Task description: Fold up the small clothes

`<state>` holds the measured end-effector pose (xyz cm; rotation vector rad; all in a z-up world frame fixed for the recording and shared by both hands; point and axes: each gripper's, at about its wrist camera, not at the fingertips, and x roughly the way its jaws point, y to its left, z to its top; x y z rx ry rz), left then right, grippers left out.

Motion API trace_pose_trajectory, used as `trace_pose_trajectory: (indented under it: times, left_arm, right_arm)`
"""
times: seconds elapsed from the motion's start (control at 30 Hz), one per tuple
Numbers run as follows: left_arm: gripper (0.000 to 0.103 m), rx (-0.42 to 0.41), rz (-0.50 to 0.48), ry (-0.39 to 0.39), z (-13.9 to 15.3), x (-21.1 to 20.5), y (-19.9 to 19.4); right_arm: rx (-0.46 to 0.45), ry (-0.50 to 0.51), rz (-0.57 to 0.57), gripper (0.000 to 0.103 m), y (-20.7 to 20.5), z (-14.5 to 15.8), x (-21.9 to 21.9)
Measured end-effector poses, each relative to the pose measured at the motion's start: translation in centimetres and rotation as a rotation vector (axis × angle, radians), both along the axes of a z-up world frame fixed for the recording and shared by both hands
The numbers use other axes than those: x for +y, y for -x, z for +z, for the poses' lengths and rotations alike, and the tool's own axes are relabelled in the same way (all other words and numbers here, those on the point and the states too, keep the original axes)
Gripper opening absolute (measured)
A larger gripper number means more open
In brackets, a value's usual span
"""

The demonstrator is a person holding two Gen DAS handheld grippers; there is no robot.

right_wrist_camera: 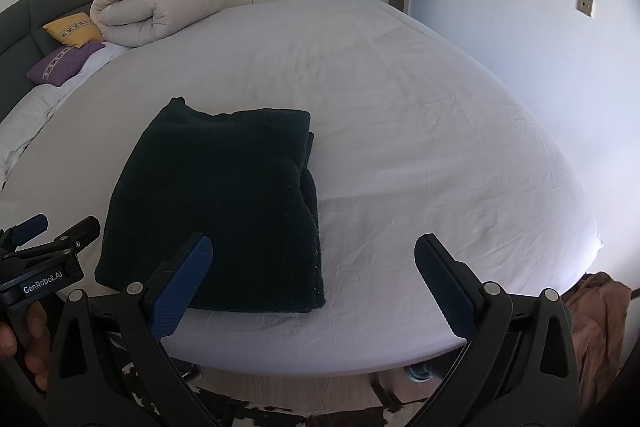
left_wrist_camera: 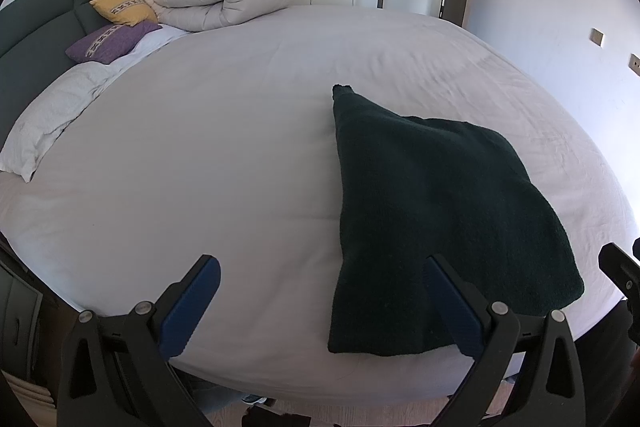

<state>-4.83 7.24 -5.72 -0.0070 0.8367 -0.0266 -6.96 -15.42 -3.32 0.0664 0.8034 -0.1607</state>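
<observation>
A dark green, fleecy, folded garment lies flat on the pale grey bed sheet, close to the bed's near edge. It is folded into a rough rectangle with layered edges stacked along its right side; one far corner projects in a small point.

The left gripper, black-framed with blue-padded fingers, has its jaws spread wide and holds nothing. Its right finger overlaps the garment's near edge in the left wrist view; contact cannot be confirmed. In the right wrist view a hand grips its handle.

The right gripper, same construction, likewise stands with jaws apart and empty, at the bed's near edge by the garment's right corner.

At the far end: a rolled beige duvet, a yellow cushion, a purple cushion and a dark green padded headboard.
</observation>
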Motion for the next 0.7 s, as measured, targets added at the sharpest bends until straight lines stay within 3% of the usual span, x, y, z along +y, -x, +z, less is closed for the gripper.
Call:
trace_pose_trajectory:
  times: [0.7]
  left_arm:
    - [0.103, -0.006, -0.006, -0.009, -0.08, -0.29, -0.09]
  right_arm:
    - [0.006, -0.009, -0.006, 0.103, -0.11, -0.53, 0.04]
